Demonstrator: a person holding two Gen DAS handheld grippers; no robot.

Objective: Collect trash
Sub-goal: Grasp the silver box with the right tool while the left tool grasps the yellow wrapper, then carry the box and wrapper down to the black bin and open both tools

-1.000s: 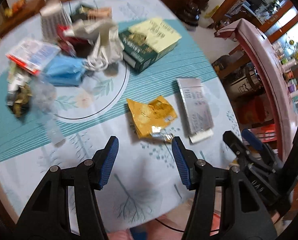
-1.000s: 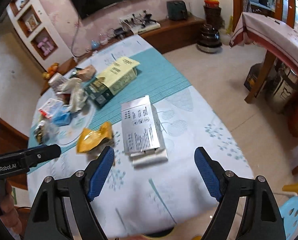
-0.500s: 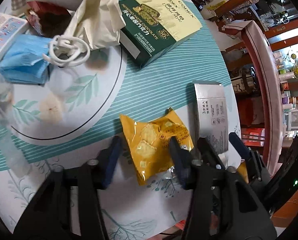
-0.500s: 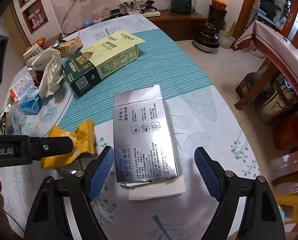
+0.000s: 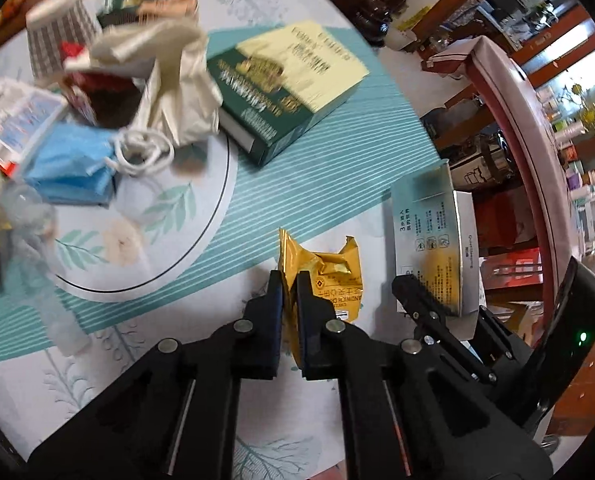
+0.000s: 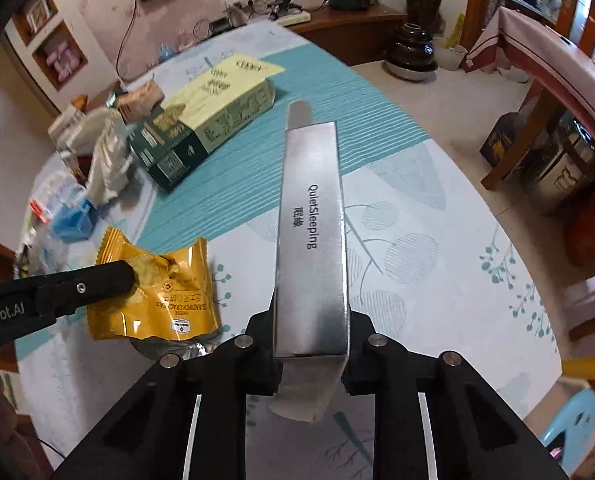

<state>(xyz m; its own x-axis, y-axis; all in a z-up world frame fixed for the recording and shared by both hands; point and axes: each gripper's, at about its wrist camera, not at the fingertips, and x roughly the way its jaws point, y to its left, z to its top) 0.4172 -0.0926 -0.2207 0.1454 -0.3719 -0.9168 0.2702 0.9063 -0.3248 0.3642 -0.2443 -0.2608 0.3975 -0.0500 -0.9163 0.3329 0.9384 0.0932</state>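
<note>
The left claw (image 5: 290, 284) is clamped on the crumpled golden-yellow foil cracker wrapper (image 5: 329, 276), held near the counter (image 5: 257, 216). To its right, the right claw (image 6: 311, 344) grips the long silver cardboard box (image 6: 311, 240), turned on edge, lettered "QuietSleeping".

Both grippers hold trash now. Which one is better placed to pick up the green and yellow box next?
Neither is free: the left gripper is shut on the yellow wrapper, the right gripper on the silver box. The green box lies ahead of both.
</note>
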